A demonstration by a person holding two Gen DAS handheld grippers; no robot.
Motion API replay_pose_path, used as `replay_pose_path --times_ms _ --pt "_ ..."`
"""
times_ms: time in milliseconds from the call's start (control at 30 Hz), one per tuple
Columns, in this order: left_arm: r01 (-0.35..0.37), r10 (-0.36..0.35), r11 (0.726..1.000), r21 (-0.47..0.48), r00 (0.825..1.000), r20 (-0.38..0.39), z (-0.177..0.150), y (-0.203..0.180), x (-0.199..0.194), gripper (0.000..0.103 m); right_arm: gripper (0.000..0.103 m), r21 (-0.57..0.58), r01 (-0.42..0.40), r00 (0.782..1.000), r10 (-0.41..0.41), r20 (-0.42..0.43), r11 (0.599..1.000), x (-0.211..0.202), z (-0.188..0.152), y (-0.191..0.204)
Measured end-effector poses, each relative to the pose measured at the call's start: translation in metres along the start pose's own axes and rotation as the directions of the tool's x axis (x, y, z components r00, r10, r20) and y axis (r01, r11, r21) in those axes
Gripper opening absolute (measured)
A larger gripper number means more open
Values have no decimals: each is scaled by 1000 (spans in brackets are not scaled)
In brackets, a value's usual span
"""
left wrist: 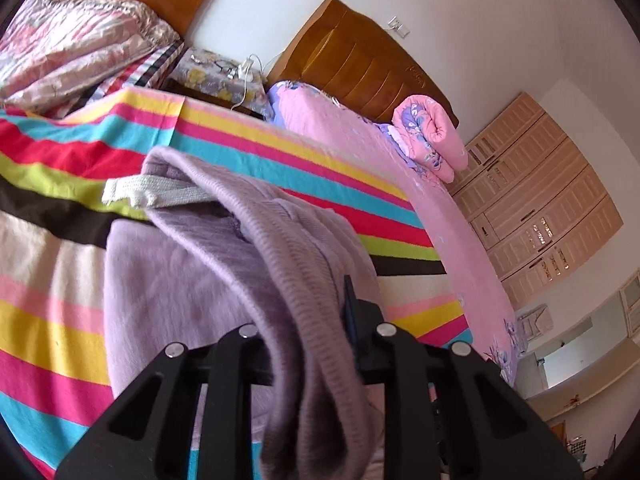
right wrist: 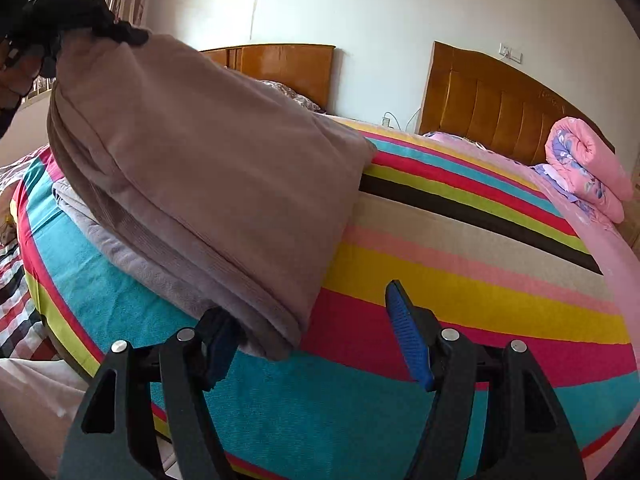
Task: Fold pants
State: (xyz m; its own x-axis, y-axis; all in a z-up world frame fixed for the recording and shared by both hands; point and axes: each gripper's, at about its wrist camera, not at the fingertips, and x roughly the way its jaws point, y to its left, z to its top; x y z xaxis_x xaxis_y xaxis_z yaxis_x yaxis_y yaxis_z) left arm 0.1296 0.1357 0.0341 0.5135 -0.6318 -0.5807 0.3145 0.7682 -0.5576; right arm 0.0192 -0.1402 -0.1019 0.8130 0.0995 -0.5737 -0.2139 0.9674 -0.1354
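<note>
The lilac fleece pants point(left wrist: 180, 280) lie on the striped bedspread point(left wrist: 48, 320). Their ribbed waistband runs up between the fingers of my left gripper point(left wrist: 312, 344), which is shut on it and lifts it off the bed. A white drawstring point(left wrist: 160, 194) hangs out near the far end. In the right wrist view the pants point(right wrist: 192, 168) hang as a folded bundle from the left gripper at top left, with the lower edge resting on the bed. My right gripper point(right wrist: 308, 340) is open, its left finger point(right wrist: 218, 348) touching the bundle's lower edge.
The striped bedspread point(right wrist: 460, 280) covers the bed, over a pink sheet point(left wrist: 360, 132). A rolled pink quilt point(right wrist: 588, 168) lies by the wooden headboard point(right wrist: 492, 100). A second bed with a folded quilt point(left wrist: 72, 40), a nightstand point(left wrist: 220, 76) and a wardrobe point(left wrist: 536, 200) stand beyond.
</note>
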Motion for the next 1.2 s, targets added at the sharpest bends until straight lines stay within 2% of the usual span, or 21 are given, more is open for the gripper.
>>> replay_pose_path --times_ms 100,233,267,300,333,400,533,567,600,633,667,733,767,800,833,900,967,1100,1200 --pt "-47 47 999 7 999 6 6 14 -14 22 68 -19 10 1000 -10 10 1000 -1 1 4" --pt "-147 139 985 -95 987 -81 -33 74 7 23 69 -10 12 1000 -12 -11 1000 2 0 6" --pt "-155 142 979 -130 984 -103 -46 96 15 23 69 3 4 1000 -3 -16 1000 2 0 4" --pt "-143 127 977 -160 986 -104 -57 114 23 23 70 6 2 1000 -2 -18 1000 3 0 3" --pt "-92 81 980 -174 994 -69 -64 124 23 23 70 1 5 1000 -5 -19 1000 2 0 4" --pt "-45 38 979 -198 999 -37 -68 132 19 24 70 -6 7 1000 -7 -25 1000 2 1 5" --pt "-109 104 980 -166 994 -42 -66 122 16 33 71 2 -24 998 24 -65 1000 -2 5 1" --pt "-152 147 978 -145 988 -39 -66 115 12 42 71 -12 -41 996 40 -74 999 -8 6 2" --pt "-234 233 966 -112 972 -20 -65 104 6 50 71 -25 -59 995 57 -79 998 -14 8 0" --pt "-336 339 939 -74 941 21 -66 92 -4 65 71 -29 -86 994 84 -75 996 -23 9 -1" --pt "-421 422 907 -32 903 76 -66 77 -14 73 71 -22 -114 992 113 -56 993 -34 11 -4" --pt "-536 520 842 61 837 169 -69 42 -26 81 71 -4 -164 986 164 -7 986 -51 19 -6" --pt "-569 542 815 106 815 205 -72 24 -27 89 71 -4 -181 983 181 15 983 -56 26 -5" --pt "-579 542 801 151 809 229 -74 8 -25 92 71 -11 -195 980 195 36 981 -59 34 -1" --pt "-572 526 797 196 815 242 -77 -6 -21 96 71 -24 -211 976 212 53 977 -59 42 4" --pt "-545 494 796 263 837 238 -83 -27 -5 96 71 -47 -217 974 220 62 975 -52 57 17" --pt "-539 496 790 292 842 213 -90 -35 17 96 71 -88 -217 973 223 58 972 -39 70 33" --pt "-570 551 758 318 820 157 -107 -26 52 95 70 -147 -220 976 219 -20 964 -5 74 65" --pt "-576 567 749 327 813 133 -123 -11 58 95 70 -153 -209 977 199 -77 966 8 61 75"
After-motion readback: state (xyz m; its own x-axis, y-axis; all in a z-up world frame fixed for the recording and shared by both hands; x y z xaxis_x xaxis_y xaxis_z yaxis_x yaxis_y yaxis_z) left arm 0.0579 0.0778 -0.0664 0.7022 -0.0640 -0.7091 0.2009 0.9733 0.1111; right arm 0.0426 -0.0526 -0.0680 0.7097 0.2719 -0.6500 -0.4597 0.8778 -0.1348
